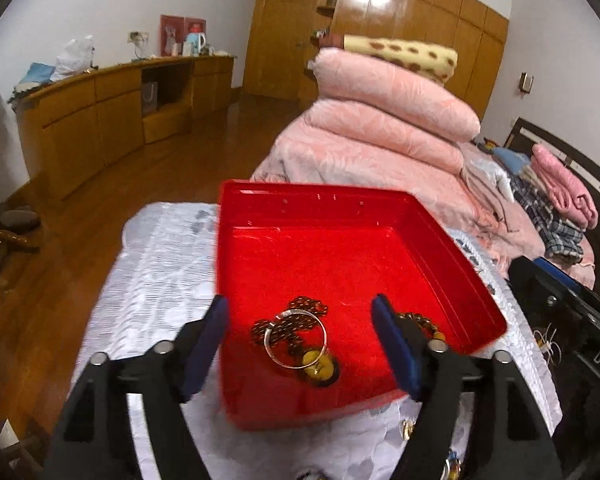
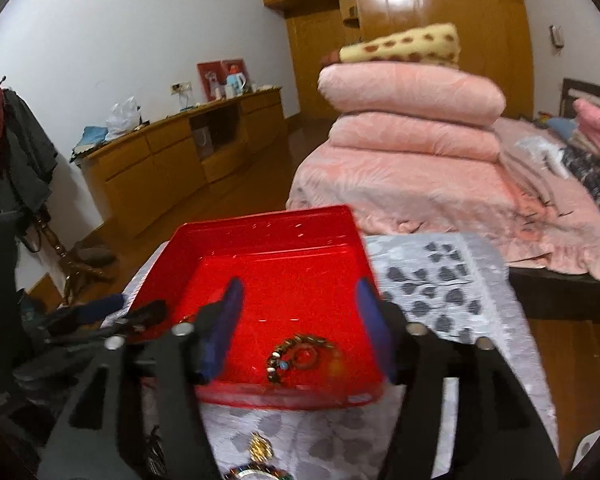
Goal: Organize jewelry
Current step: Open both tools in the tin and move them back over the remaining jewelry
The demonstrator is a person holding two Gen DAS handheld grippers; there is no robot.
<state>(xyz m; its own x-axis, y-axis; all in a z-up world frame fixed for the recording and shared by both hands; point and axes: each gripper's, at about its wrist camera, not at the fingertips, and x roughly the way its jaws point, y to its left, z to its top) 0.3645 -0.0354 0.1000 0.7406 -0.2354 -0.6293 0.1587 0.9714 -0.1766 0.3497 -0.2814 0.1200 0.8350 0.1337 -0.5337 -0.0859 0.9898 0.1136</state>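
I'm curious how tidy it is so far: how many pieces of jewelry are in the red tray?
3 that I can make out: a silver bangle lying over a brown bead string, and a yellow pendant at its near edge. The claw may hide more.

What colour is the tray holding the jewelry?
Red; the tray shows best in the left wrist view.

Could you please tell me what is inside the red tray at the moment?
The red tray holds a silver bangle, a brown bead strand and a yellow pendant; the gripper finger hides part of another strand.
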